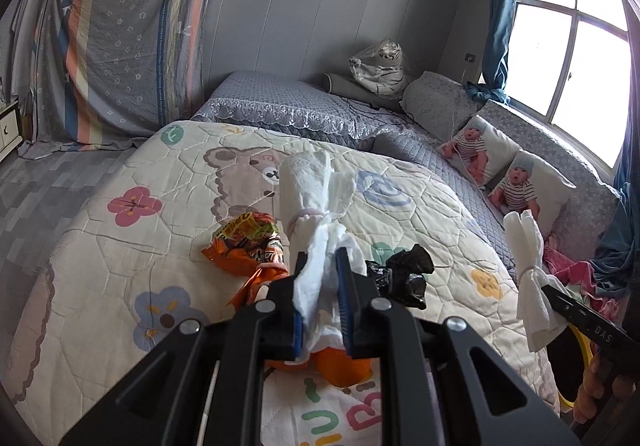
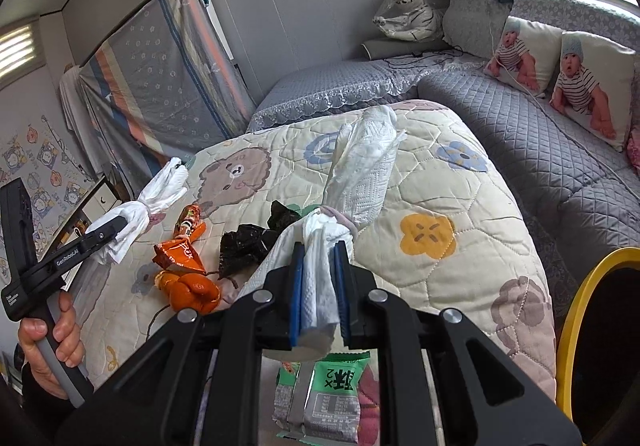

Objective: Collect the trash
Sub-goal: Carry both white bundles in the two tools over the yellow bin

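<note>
My left gripper (image 1: 322,258) is shut on a white tissue bundle (image 1: 308,189) tied with a band, held above the cartoon quilt (image 1: 120,270). It also shows in the right wrist view (image 2: 116,230) with its bundle (image 2: 160,189). My right gripper (image 2: 320,250) is shut on a second tied tissue bundle (image 2: 364,173); this bundle also shows in the left wrist view (image 1: 528,266). On the quilt lie an orange snack wrapper (image 1: 248,242), a crumpled black bag (image 1: 404,274), an orange crumpled piece (image 2: 192,290) and a green snack packet (image 2: 324,394).
A yellow-rimmed bin (image 2: 592,326) stands at the right beside the quilt. Grey quilted bedding (image 2: 540,149) and two baby-print pillows (image 2: 560,69) lie beyond. A plush tiger in plastic (image 1: 380,65) sits at the wall. A mattress in a striped sheet (image 1: 120,45) leans at the left.
</note>
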{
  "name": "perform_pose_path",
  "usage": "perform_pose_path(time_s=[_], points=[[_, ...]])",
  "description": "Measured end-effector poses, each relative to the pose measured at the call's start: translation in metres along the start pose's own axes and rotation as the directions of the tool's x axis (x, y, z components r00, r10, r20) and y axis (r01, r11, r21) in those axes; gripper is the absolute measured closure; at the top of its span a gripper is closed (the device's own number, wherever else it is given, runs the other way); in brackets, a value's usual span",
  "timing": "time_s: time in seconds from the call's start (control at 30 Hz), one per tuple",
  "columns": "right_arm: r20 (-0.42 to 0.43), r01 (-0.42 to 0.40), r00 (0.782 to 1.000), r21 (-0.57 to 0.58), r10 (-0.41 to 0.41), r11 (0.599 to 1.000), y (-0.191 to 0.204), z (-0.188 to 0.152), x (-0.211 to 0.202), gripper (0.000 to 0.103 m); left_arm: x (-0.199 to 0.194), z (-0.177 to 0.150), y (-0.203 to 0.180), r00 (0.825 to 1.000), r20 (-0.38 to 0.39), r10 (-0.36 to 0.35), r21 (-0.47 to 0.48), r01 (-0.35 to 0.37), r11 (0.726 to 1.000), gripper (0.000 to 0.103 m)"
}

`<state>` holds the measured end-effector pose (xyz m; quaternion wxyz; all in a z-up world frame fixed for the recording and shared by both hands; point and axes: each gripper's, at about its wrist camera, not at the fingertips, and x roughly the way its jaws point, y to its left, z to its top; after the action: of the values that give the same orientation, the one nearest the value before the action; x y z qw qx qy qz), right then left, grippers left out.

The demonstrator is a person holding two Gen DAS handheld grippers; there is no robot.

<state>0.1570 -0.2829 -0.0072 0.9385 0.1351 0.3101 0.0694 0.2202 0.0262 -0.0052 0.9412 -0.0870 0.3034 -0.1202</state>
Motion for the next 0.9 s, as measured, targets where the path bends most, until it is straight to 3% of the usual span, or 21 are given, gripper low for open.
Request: perform_pose_path(time_s=[0.53, 0.9], points=[[0.067, 0.035, 0.997, 0.027, -0.037, 0.999, -0.021, 0.001, -0.041, 0.089, -0.030, 0.007, -0.054, 0.995, 0.053, -0.090, 0.071, 0.087, 0.994, 0.090], [0.128, 0.086, 0.987, 0.082, -0.096, 0.993, -0.058, 0.001, -0.078, 0.089, -0.030, 0.000, -0.107, 0.985, 0.028, -0.168, 0.153, 0.162, 0.975, 0.090]])
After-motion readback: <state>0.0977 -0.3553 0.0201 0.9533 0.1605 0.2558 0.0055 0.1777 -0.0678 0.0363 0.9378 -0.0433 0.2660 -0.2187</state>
